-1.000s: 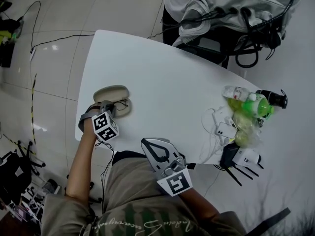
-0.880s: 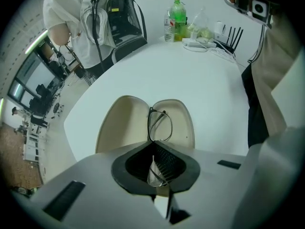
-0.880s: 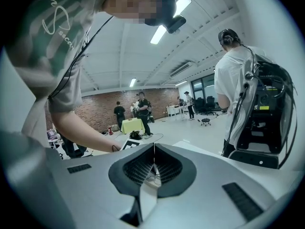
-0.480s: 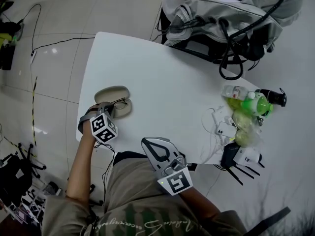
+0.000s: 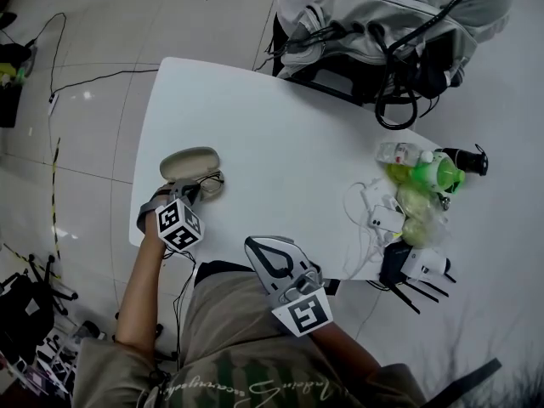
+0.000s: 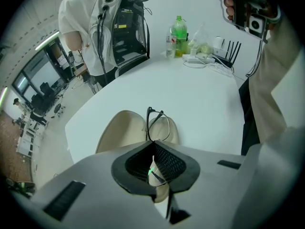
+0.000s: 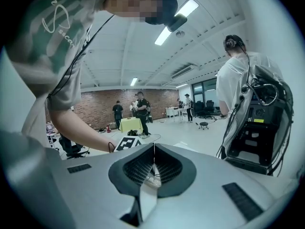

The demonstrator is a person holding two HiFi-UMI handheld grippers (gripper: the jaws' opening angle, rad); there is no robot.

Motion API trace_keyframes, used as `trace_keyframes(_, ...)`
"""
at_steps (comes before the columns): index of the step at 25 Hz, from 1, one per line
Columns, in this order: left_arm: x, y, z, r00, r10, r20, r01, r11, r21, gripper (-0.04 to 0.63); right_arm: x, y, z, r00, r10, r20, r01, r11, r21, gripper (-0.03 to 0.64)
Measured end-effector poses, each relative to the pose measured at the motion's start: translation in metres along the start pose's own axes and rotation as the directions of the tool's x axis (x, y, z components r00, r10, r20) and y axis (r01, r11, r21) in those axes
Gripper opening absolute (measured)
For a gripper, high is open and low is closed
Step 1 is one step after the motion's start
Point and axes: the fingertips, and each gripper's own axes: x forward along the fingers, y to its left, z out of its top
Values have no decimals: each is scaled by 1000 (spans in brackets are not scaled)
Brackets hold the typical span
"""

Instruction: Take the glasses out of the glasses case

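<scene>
The left gripper (image 6: 151, 149) is pinched shut on 1 thin arm of the glasses (image 6: 158, 126), which stand upright over the open glasses case (image 6: 119, 135) near the table (image 5: 280, 126) edge. With so narrow a hold, I reckon they could swing or slip free and drop. The right gripper (image 7: 153, 159) is closed on nothing, up by the person's chest.

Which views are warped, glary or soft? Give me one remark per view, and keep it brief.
Head view: evenly lit, the table bright white with only faint shadows, mild wide-angle bowing. Left gripper view: strong fisheye with dark corners, the glasses sharp against the glasses case. Right gripper view: fisheye again, the ceiling light blown out, a mosaic patch at the top.
</scene>
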Motion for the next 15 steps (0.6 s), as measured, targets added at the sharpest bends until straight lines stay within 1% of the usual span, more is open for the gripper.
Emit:
trace_keyframes(3,0,-1,0,1000,-10,8,10,1000,3,17,3,2,4,1000,-17,11,18,1000,-7,12)
trace_keyframes(7,-1,-6,2,1000,-4,-7,4,999,46,17,0,6,10,999,-34,21,34,999,-11,12)
trace_keyframes(11,-3,-9,8,1000,-5,-4,5,997,73,17,-9,3,13,997,-65,39,65,998,-9,12)
trace_keyframes(15,-5,-16,10,1000,-27,-15,28,994,105,17,-15,0,17,993,-100,56,101,995,-3,12)
